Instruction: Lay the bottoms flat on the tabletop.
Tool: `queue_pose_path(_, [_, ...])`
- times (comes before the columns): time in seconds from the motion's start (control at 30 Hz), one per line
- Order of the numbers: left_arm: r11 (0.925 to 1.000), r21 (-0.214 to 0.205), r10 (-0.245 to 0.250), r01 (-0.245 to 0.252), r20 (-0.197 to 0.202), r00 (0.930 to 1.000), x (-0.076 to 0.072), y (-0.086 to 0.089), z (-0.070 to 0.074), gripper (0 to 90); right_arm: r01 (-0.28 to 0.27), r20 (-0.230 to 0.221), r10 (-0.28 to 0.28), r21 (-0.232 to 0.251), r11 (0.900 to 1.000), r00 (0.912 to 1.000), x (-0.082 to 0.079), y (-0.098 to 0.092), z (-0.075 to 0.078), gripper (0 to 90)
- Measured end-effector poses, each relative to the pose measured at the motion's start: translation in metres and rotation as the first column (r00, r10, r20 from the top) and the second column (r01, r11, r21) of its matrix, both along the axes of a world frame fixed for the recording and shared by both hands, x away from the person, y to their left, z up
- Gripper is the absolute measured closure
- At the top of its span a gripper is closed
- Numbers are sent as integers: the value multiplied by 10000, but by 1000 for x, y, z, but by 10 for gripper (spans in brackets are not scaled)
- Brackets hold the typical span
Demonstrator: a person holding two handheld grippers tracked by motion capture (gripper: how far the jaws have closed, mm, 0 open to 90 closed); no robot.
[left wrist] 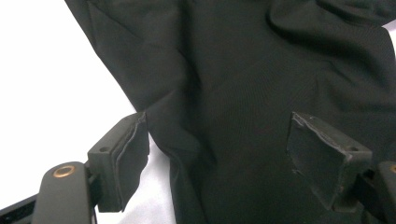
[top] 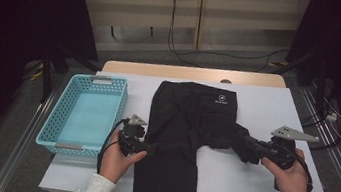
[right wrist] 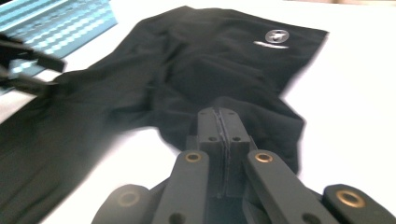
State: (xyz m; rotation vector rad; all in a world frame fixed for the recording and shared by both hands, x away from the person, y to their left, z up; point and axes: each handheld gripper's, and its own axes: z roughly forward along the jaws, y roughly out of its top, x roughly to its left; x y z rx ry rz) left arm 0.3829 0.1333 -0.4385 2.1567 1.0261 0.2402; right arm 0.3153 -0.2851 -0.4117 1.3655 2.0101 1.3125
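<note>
Pinching the hem of one leg of the black shorts (top: 186,128), the right gripper (right wrist: 223,122) has its jaws pressed together on the cloth. The left gripper (top: 151,148) sits spread wide over the other leg (not clamping anything). Shorts lie flat on the white table (top: 256,189), blue basket (top: 84,114) just beside them.

a white-covered rectangular worktop (top: 267,109) with a light wooden far edge carries two things. a black fabric pair of shorts with a small white logo (top: 181,128) lies spread across its middle, one leg flat toward the near edge, the other bunched to the right. a light blue perforated plastic basket (top: 70,93) sits just beside the shorts, at the worktop's left edge.
</note>
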Motion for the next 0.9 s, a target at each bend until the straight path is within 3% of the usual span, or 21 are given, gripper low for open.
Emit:
queue_pose_path(0.07, [10000,-6,-13,13,-6,10000,0,0,0,216,459,-36,-459,-63,9989,9989,3,-12,-6,889])
queue_pose_path(0.17, [10000,14,6,-6,-51,10000,0,-1,-1,216,719,-384,-718,17,9974,9967,7,-23,-19,886])
queue_pose_path(0.27, [10000,-4,22,-22,5,10000,0,-1,-2,216,794,-620,-812,-306,9964,9948,12,-24,-27,886])
queue_pose_path(0.33, [10000,-1,41,-41,21,10000,1,-1,-2,216,784,-685,-839,-793,9938,9941,13,-23,-30,876])
queue_pose_path(0.43, [10000,3,45,-45,-7,10000,1,-1,-2,215,796,-508,-882,-1511,9853,9948,13,-17,-29,715])
queue_pose_path(0.57, [10000,14,-42,42,7,10000,0,-2,-3,214,142,35,-138,-2026,9792,9999,9,1,-17,593])
queue_pose_path(0.67, [10000,-58,-28,28,18,10000,0,-3,-2,213,-321,266,392,-2310,9724,9989,7,19,-11,573])
queue_pose_path(0.77, [9999,-14,-145,145,-77,9999,-1,-3,-1,213,-1250,155,1324,-2374,9634,9911,6,39,-15,585])
queue_pose_path(0.8, [9999,51,-163,163,-39,9999,-1,-3,-1,213,-1547,15,1602,-2492,9560,9871,6,46,-19,598])
queue_pose_path(0.9, [9999,-65,-112,113,51,9999,-2,-4,-1,212,-1779,-400,1737,-2825,9426,9840,10,58,-35,597])
